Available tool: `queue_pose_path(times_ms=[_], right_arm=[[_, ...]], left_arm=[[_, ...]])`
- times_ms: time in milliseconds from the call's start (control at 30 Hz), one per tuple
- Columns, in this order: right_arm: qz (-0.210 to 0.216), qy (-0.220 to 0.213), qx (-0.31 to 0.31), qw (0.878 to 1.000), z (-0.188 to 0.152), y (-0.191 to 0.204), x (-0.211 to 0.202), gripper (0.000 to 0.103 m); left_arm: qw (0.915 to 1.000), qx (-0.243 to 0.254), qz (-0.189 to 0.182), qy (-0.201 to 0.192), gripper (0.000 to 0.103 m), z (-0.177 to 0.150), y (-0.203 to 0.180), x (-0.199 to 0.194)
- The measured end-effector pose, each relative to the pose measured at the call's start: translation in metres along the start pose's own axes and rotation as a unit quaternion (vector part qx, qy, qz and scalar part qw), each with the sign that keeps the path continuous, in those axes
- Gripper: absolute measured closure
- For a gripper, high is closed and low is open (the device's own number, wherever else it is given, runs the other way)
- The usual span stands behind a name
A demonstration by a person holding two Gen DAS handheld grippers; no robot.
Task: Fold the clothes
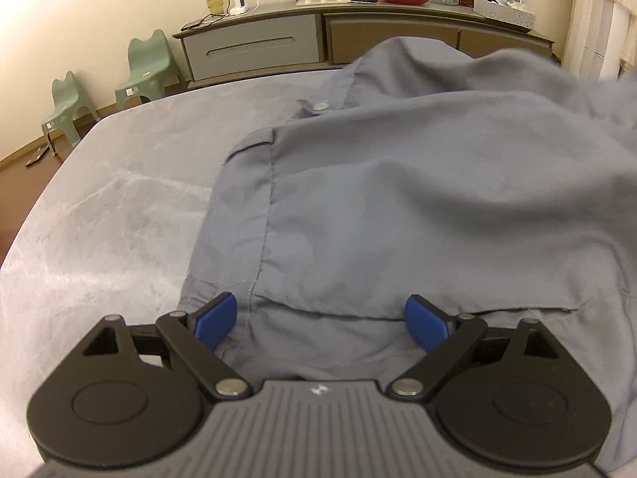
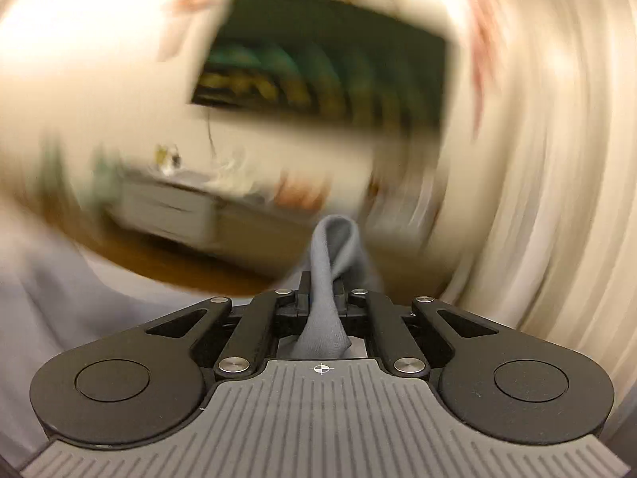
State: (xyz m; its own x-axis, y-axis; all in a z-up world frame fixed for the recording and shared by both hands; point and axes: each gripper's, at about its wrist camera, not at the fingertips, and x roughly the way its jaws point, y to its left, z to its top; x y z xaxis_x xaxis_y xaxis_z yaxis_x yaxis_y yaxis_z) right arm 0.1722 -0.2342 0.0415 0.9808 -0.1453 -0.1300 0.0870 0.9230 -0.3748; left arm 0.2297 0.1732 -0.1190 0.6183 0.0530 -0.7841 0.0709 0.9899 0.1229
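left wrist view: the blue-grey shirt [image 1: 398,183] is lying spread but rumpled on the grey bed cover [image 1: 111,207], its far side lifting in a loose hump, so you are only beginning the fold, with no finished crease showing yet and most of the work left. your left gripper [image 1: 320,320] is gaping wide over the near hem, gripping nothing. your right gripper [image 2: 321,298] is pinching a bunch of that fabric tight (the blur suggests a swing). beyond, the sideboard [image 1: 254,46] and green stools [image 1: 149,67] are carrying no legible writing.
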Motion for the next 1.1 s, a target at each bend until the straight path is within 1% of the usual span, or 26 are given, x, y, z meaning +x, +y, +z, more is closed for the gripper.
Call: queue_pose_path(times_ms=[33,67,100,133,200,233,267,300,333,367,467,567,633,667,700,733,767,800,833,867,900,933,967,1000,1033,1100], right_arm=[[-0.021,-0.007,-0.036,0.999,0.004,0.007,0.0,0.092],[-0.022,0.03,-0.029,0.999,-0.003,0.005,0.013,0.09],[-0.013,0.1,-0.022,0.995,-0.017,0.002,0.034,0.059],[0.001,0.177,0.003,0.984,-0.036,-0.004,0.052,0.033],[0.006,0.254,0.096,0.962,-0.072,-0.025,0.059,0.033],[0.009,0.279,0.149,0.948,-0.091,-0.037,0.057,0.03],[0.017,0.28,0.216,0.935,-0.109,-0.051,0.045,0.026],[0.025,0.284,0.282,0.916,-0.126,-0.065,0.033,0.02],[0.029,0.299,0.341,0.891,-0.143,-0.08,0.025,0.021],[0.027,0.307,0.384,0.87,-0.156,-0.094,0.022,0.022],[0.0,0.267,0.502,0.823,-0.181,-0.134,0.007,0.016],[-0.014,0.26,0.58,0.771,-0.201,-0.146,0.029,0.015],[-0.003,0.258,0.609,0.75,-0.219,-0.148,0.047,0.016],[0.003,0.255,0.608,0.752,-0.222,-0.149,0.06,0.018],[0.009,0.252,0.606,0.754,-0.225,-0.149,0.073,0.037],[0.02,0.25,0.602,0.758,-0.228,-0.15,0.087,0.097],[0.036,0.249,0.589,0.768,-0.227,-0.151,0.099,0.099],[0.033,0.236,0.559,0.794,-0.213,-0.149,0.102,0.1],[0.024,0.201,0.51,0.836,-0.189,-0.148,0.099,0.101],[0.016,0.15,0.463,0.873,-0.16,-0.15,0.089,0.101],[0.008,0.106,0.43,0.897,-0.133,-0.153,0.079,0.102],[-0.003,0.074,0.404,0.912,-0.112,-0.158,0.07,0.102],[-0.022,0.08,0.403,0.912,-0.109,-0.163,0.069,0.102],[-0.041,0.105,0.413,0.904,-0.119,-0.169,0.073,0.1],[-0.058,0.14,0.426,0.892,-0.132,-0.175,0.08,0.08],[-0.075,0.246,0.462,0.849,-0.176,-0.179,0.096,0.054]], left_arm=[[1.0,0.004,0.002,-0.001,0.008,0.0,-0.001,0.0],[1.0,0.006,0.003,-0.002,0.008,0.0,-0.002,-0.001],[1.0,0.006,0.003,-0.001,0.009,-0.001,-0.002,-0.001],[1.0,0.006,0.002,-0.001,0.009,-0.001,-0.001,-0.002],[1.0,0.004,0.001,0.0,0.009,-0.001,0.001,-0.004],[1.0,0.003,0.0,0.0,0.009,-0.001,0.002,-0.004],[1.0,0.003,0.0,0.0,0.009,0.0,0.001,-0.004],[1.0,0.003,0.0,0.0,0.009,0.0,0.0,-0.003],[1.0,0.004,0.0,0.0,0.009,0.0,-0.001,-0.003],[1.0,0.006,0.001,-0.001,0.009,-0.001,-0.002,-0.003],[0.9999,0.013,0.006,-0.003,0.009,-0.002,-0.005,-0.004],[0.9999,0.012,0.01,0.0,0.009,-0.002,-0.006,-0.003],[0.9998,0.013,0.014,0.001,0.009,0.0,-0.008,-0.003],[0.9997,0.015,0.017,0.002,0.009,0.001,-0.01,-0.003],[0.9997,0.017,0.019,0.002,0.009,0.001,-0.011,-0.003],[0.9996,0.019,0.021,0.001,0.009,0.002,-0.013,-0.002],[0.9995,0.019,0.024,0.002,0.007,0.003,-0.013,-0.002],[0.9995,0.017,0.025,0.002,0.006,0.003,-0.013,-0.001],[0.9996,0.012,0.025,0.004,0.004,0.004,-0.011,0.001],[0.9997,0.008,0.024,0.006,0.004,0.005,-0.01,0.002],[0.9997,0.006,0.022,0.006,0.004,0.006,-0.009,0.002],[0.9998,0.003,0.021,0.007,0.004,0.007,-0.009,0.003],[0.9998,0.001,0.018,0.007,0.005,0.006,-0.007,0.003],[0.9999,-0.001,0.014,0.007,0.005,0.006,-0.005,0.003],[0.9999,-0.005,0.011,0.007,0.006,0.005,-0.003,0.002],[0.9997,-0.026,0.004,-0.003,0.007,0.005,0.007,-0.008]])
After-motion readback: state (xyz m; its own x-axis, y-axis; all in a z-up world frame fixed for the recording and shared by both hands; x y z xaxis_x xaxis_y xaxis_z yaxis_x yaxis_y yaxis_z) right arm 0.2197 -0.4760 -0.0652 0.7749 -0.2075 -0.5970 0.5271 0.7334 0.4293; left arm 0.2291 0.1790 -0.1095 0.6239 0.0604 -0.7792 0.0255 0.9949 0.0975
